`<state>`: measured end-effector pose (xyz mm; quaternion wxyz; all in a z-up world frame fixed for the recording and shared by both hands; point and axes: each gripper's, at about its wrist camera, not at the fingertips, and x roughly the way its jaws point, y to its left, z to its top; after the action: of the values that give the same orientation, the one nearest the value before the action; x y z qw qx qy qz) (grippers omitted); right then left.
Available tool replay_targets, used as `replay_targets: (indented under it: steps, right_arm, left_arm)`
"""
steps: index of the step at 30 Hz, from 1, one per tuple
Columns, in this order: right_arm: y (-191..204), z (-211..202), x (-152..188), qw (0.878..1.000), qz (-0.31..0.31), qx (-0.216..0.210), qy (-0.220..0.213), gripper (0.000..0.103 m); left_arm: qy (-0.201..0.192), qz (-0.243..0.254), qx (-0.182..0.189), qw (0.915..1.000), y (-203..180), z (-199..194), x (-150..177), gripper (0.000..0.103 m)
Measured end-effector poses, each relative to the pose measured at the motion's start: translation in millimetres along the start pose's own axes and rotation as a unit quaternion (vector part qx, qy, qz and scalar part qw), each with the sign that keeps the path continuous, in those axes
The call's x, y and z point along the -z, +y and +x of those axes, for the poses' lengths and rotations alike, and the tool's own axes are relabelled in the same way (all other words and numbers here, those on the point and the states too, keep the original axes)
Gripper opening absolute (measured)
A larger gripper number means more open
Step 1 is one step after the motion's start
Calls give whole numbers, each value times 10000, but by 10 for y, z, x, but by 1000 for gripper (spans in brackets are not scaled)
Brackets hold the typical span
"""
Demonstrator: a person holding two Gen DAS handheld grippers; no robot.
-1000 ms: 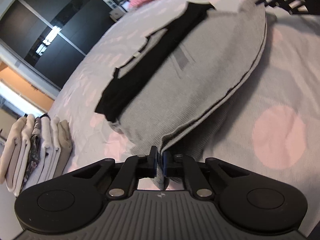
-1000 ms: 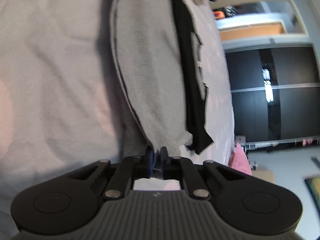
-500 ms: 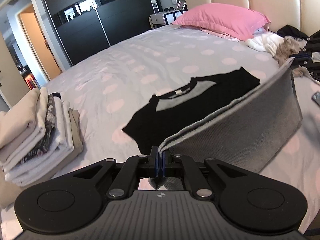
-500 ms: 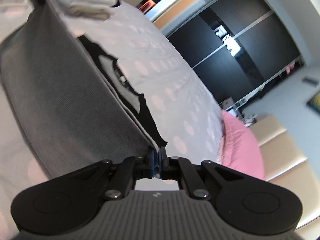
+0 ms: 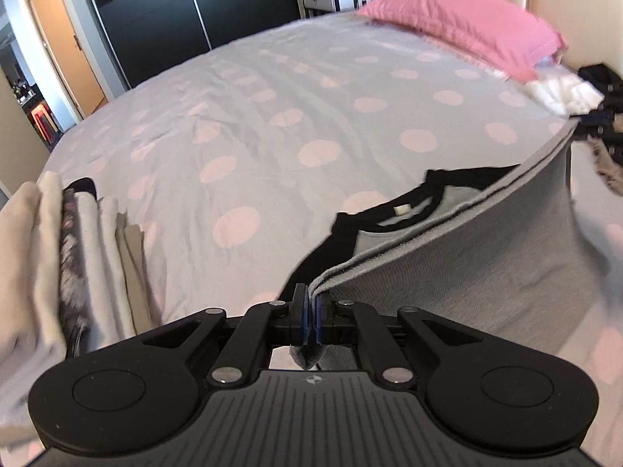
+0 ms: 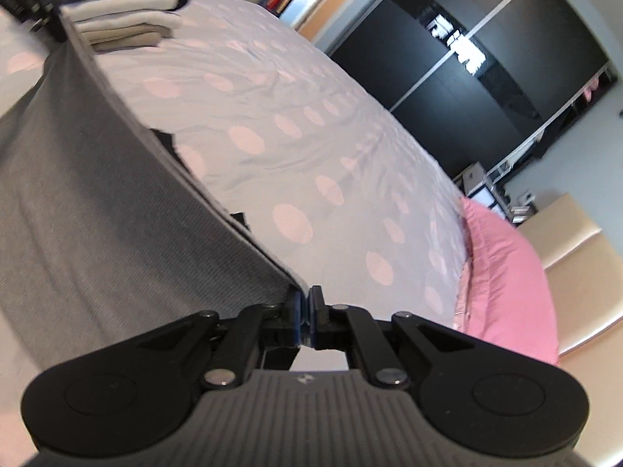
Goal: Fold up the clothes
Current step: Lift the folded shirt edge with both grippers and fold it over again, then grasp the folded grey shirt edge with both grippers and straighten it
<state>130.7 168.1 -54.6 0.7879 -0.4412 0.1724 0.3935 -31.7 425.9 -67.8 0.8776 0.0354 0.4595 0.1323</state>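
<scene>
A grey knit top (image 5: 486,272) with black collar and sleeves hangs stretched between my two grippers above the bed. My left gripper (image 5: 310,303) is shut on one corner of its hem. My right gripper (image 6: 305,303) is shut on the other corner; the grey top (image 6: 89,194) runs away to the left in the right wrist view. The black neckline with a white label (image 5: 401,209) shows behind the lifted hem. The right gripper also shows far off in the left wrist view (image 5: 595,120).
The bed (image 5: 272,116) has a grey cover with pink dots. A stack of folded clothes (image 5: 78,253) lies at the left, also in the right wrist view (image 6: 124,7). A pink pillow (image 5: 467,27), loose clothes (image 5: 564,93) and a beige headboard are at the far right.
Both grippers have lifted the hem off the bed and swung level, so the top now hangs between them. The black collar part sits lower and nearer than before.
</scene>
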Motion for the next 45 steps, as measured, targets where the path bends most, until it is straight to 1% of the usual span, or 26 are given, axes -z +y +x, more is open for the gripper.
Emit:
replay_targets:
  steps: [3,7,10,13,14,15,16,17,18,19,20,22,23,24,25,28,29,30,32,35,38,41,42,45]
  right_arm:
    - [-103,367,-111,9995,214,-162,177,5]
    - [-136,874,-186,9976,441,-323,424,5]
    - [-108,1214,-174,9957,559,-406,610,5]
    - [-86,1454,-123,9933,743,-507,724,5]
    - [-85,1515,-107,9924,819,-541,741,6]
    - [-85,1558,-93,9915,895,-564,758,6]
    - [-84,1591,-78,9906,963,-568,785,7]
    - [-83,1624,-64,9897,1031,-572,812,13]
    - [-85,1645,-49,9892,1087,-530,832,25]
    - [-91,1654,-34,9890,1129,-446,846,30]
    - [-106,1652,-19,9887,1174,-373,858,34]
    - [-161,1620,14,9875,1277,-237,891,35]
    - [-198,1593,36,9865,1340,-148,928,38]
    - [-241,1564,59,9850,1434,-112,952,38]
    - [-287,1516,88,9828,1574,-158,957,38]
    - [-374,1308,204,9744,1986,-398,971,41]
    - [-378,1231,248,9716,2094,-493,982,45]
    - [-370,1155,293,9688,2190,-601,994,50]
    - [-350,1006,391,9615,2412,-813,1036,53]
    - [-300,805,564,9441,2874,-1112,1169,57]
    - [-237,629,744,9219,3347,-1411,1346,57]
    - [-158,484,924,8973,3800,-1676,1497,56]
    - [-129,439,983,8902,3919,-1738,1541,56]
    - [-31,326,1142,8744,4168,-1847,1660,56]
  left_arm:
    - [192,-3,1,9998,105,310,-124,2]
    - [342,-207,94,9992,237,697,-190,2]
    - [461,-300,139,9984,281,948,-197,2]
    - [509,-358,149,9979,301,1117,-177,3]
    - [527,-381,143,9978,311,1164,-171,6]
    - [537,-405,100,9977,323,1198,-161,9]
    - [546,-432,50,9976,335,1230,-149,16]
    - [547,-476,-25,9974,348,1249,-135,19]
    - [540,-541,-69,9970,364,1260,-124,20]
    - [518,-640,-53,9966,392,1252,-109,22]
    - [495,-735,-53,9961,420,1239,-95,26]
    - [441,-886,-222,9948,476,1163,-71,27]
    - [409,-941,-313,9942,510,1110,-59,29]
    - [379,-1003,-392,9935,543,1056,-47,31]
    - [362,-1100,-403,9925,574,999,-31,32]
    - [292,-1408,-230,9893,612,780,75,34]
    - [269,-1484,-162,9884,603,699,127,38]
    - [256,-1529,-122,9878,576,617,191,40]
    - [272,-1596,-21,9868,499,471,332,42]
    - [319,-1839,213,9822,374,272,541,43]
    - [341,-2123,552,9750,238,106,743,43]
    - [295,-2245,775,9709,98,-35,951,43]
    - [311,-2349,807,9682,86,-46,1012,43]
    - [360,-2659,902,9591,47,-81,1197,43]
